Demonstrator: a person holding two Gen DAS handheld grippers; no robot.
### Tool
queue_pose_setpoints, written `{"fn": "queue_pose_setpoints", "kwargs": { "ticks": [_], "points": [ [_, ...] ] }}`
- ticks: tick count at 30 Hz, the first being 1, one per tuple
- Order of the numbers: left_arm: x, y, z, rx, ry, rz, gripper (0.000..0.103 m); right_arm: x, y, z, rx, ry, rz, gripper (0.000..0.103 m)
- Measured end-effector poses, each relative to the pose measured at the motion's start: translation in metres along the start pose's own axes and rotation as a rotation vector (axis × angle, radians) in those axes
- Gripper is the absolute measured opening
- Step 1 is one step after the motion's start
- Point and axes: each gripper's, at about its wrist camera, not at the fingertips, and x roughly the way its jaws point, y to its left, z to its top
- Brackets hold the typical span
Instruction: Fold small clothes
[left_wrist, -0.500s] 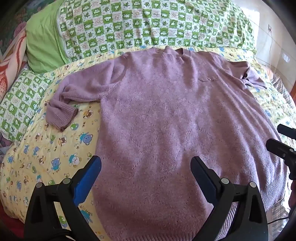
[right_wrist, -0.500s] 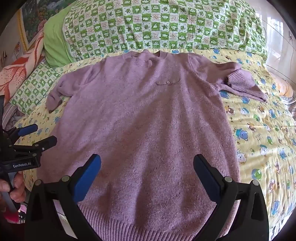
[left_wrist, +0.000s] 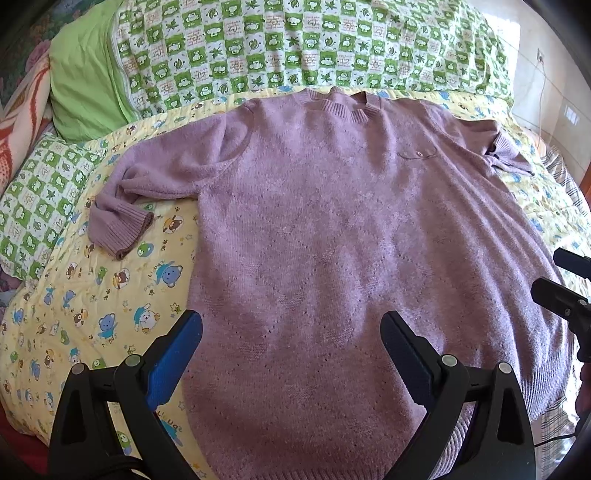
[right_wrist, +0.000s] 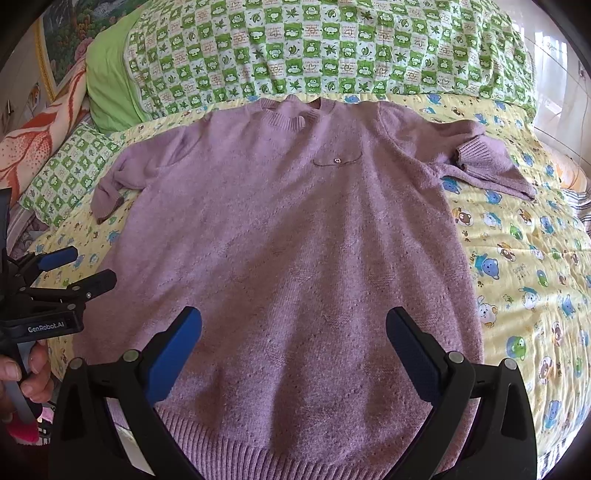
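Note:
A purple knit sweater (left_wrist: 332, 229) lies flat, front up, on a yellow cartoon-print quilt (left_wrist: 92, 295). It also shows in the right wrist view (right_wrist: 288, 229). Its left sleeve (left_wrist: 122, 218) is bent down, cuff near the body. Its right sleeve (right_wrist: 480, 158) is folded back on itself. My left gripper (left_wrist: 290, 328) is open and empty above the lower left of the sweater. My right gripper (right_wrist: 293, 328) is open and empty above the hem. Each gripper shows at the edge of the other's view, the right one (left_wrist: 565, 284) and the left one (right_wrist: 77, 269).
A green checked duvet (left_wrist: 295, 48) and a plain green pillow (left_wrist: 85, 81) lie along the far side. A green checked pillow (left_wrist: 37, 192) sits at the left. An orange patterned blanket (right_wrist: 40, 133) is at the far left. The quilt (right_wrist: 524, 288) is bare right of the sweater.
Both grippers have barely moved. The sweater lies as before.

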Motion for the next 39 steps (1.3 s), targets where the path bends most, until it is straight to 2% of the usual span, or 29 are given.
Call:
{"fn": "queue_pose_setpoints", "kwargs": {
  "ticks": [7,9,17,25,32,39],
  "points": [
    [0.004,0.001,0.002,-0.017,0.041,-0.03,0.098,0.005,0.003,0.0,-0.006,0.013,0.005,0.1],
    [0.006,0.002,0.002,-0.008,0.02,-0.013,0.098,0.006,0.003,0.0,-0.005,0.018,0.005,0.1],
    [0.013,0.004,0.004,-0.017,0.029,-0.009,0.098,0.01,0.003,0.004,-0.006,0.036,0.01,0.1],
    [0.022,0.006,0.009,-0.02,0.065,-0.002,0.098,0.014,-0.001,0.008,0.007,0.038,0.015,0.1],
    [0.034,0.015,0.023,-0.048,0.073,0.005,0.098,0.017,-0.019,0.019,0.046,0.032,-0.005,0.1],
    [0.05,0.019,0.052,-0.056,0.086,0.022,0.098,0.02,-0.07,0.046,0.126,-0.003,-0.072,0.1]
  ]
}}
